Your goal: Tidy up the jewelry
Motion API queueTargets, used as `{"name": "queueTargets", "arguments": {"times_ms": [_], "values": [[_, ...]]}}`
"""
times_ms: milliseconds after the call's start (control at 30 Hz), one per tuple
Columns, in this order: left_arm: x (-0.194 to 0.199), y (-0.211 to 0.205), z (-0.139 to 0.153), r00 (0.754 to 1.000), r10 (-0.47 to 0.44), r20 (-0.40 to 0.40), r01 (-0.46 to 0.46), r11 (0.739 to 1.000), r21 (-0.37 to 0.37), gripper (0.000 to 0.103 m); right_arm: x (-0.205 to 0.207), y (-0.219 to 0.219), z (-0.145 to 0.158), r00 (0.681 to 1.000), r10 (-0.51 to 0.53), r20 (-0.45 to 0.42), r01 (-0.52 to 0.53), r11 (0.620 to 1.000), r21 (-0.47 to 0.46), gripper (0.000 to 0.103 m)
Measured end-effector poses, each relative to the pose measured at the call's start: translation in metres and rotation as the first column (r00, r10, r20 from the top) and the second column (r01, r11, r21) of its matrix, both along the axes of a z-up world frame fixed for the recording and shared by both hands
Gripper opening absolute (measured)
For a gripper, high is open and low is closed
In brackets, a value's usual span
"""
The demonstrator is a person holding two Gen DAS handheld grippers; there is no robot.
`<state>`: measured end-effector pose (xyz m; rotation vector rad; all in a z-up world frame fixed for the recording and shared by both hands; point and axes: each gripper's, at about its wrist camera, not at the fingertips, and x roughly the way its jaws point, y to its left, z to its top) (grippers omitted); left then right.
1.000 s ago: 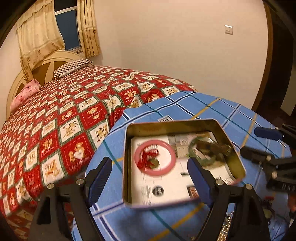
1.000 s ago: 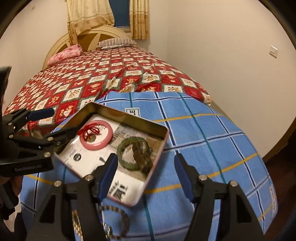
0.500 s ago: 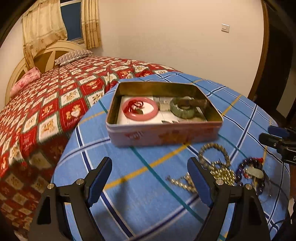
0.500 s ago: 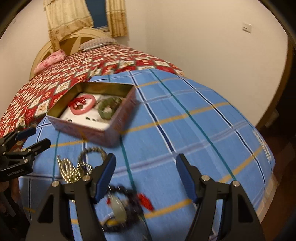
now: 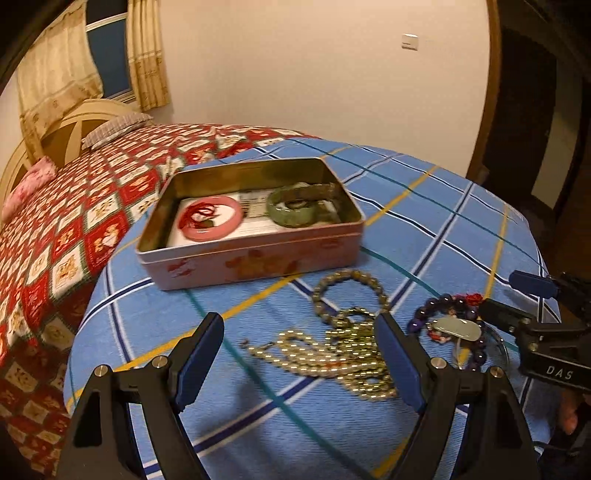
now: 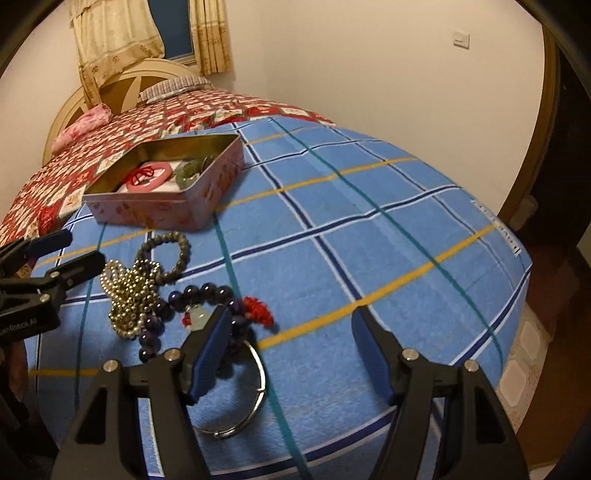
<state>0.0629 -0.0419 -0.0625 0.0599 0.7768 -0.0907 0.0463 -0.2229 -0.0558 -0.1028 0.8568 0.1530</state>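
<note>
On blue cloth [image 5: 424, 229], one tin [image 5: 251, 258], two bangles [image 5: 212, 218]

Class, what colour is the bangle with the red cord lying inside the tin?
Pink, seen best in the left wrist view: the bangle lies in the tin.

A blue plaid cloth [image 6: 369, 229] covers the near surface — beyond it, a red patterned bedspread [image 5: 85, 206], curtains [image 6: 110, 33].

white letters "das" stand on the black body of the right gripper [image 5: 517, 295], seen at the right edge of the left wrist view. the left gripper [image 6: 79, 249], at the left edge of the right wrist view, carries white lettering that reads roughly "enrobot.ai", its start cut off. print on the paper inside the tin [image 5: 255, 258] is too small to read.
</note>
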Motion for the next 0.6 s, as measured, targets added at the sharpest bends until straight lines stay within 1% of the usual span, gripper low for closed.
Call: {"name": "queueTargets", "arguments": {"times_ms": [133, 200, 267, 300, 333, 367, 400, 433, 467, 500, 567, 600], "values": [[0.002, -0.011, -0.008, 0.999, -0.026, -0.025, 0.026, 1.000, 0.002, 0.083, -0.001, -0.001, -0.003, 1.000, -0.005, 0.002, 0.005, 1.000, 0.010, 0.070], [0.002, -0.017, -0.009, 0.999, -0.039, -0.030, 0.039, 0.999, 0.005, 0.080, -0.003, -0.002, -0.003, 1.000, -0.008, 0.006, 0.008, 1.000, 0.018, 0.070], [0.002, -0.025, -0.010, 0.997, -0.061, -0.037, 0.062, 0.998, 0.014, 0.066, -0.003, -0.004, -0.003, 1.000, -0.014, 0.009, 0.014, 1.000, 0.024, 0.070], [0.003, -0.028, -0.012, 0.996, -0.076, -0.046, 0.077, 0.997, 0.019, 0.063, -0.004, -0.005, -0.003, 1.000, -0.020, 0.009, 0.019, 0.999, 0.028, 0.070], [0.004, -0.031, -0.015, 0.995, -0.087, -0.055, 0.088, 0.996, 0.019, 0.057, -0.004, -0.006, -0.003, 1.000, -0.024, 0.008, 0.024, 0.999, 0.032, 0.070], [0.005, -0.032, -0.018, 0.993, -0.095, -0.069, 0.096, 0.995, 0.016, 0.045, -0.004, -0.007, -0.004, 1.000, -0.026, 0.006, 0.026, 0.999, 0.036, 0.070], [0.006, -0.033, -0.021, 0.991, -0.106, -0.085, 0.107, 0.994, 0.004, 0.038, -0.004, -0.008, -0.004, 1.000, -0.029, 0.007, 0.029, 0.999, 0.036, 0.070], [0.006, -0.034, -0.023, 0.989, -0.117, -0.095, 0.117, 0.993, -0.009, 0.024, -0.004, -0.008, -0.004, 0.999, -0.033, 0.008, 0.033, 0.999, 0.036, 0.070], [0.005, -0.034, -0.023, 0.988, -0.123, -0.088, 0.123, 0.992, -0.013, 0.020, -0.004, -0.009, -0.003, 0.999, -0.036, 0.011, 0.036, 0.999, 0.039, 0.070], [0.003, -0.034, -0.021, 0.989, -0.127, -0.081, 0.126, 0.992, -0.015, 0.018, -0.005, -0.009, -0.003, 0.999, -0.037, 0.014, 0.036, 0.999, 0.041, 0.070], [-0.001, -0.030, -0.012, 0.990, -0.127, -0.054, 0.125, 0.991, -0.040, 0.012, -0.006, -0.010, -0.001, 0.999, -0.042, 0.021, 0.041, 0.998, 0.040, 0.070], [-0.004, -0.027, -0.008, 0.992, -0.122, -0.041, 0.120, 0.992, -0.048, 0.007, -0.006, -0.010, -0.001, 0.999, -0.045, 0.023, 0.044, 0.998, 0.041, 0.070]]}}
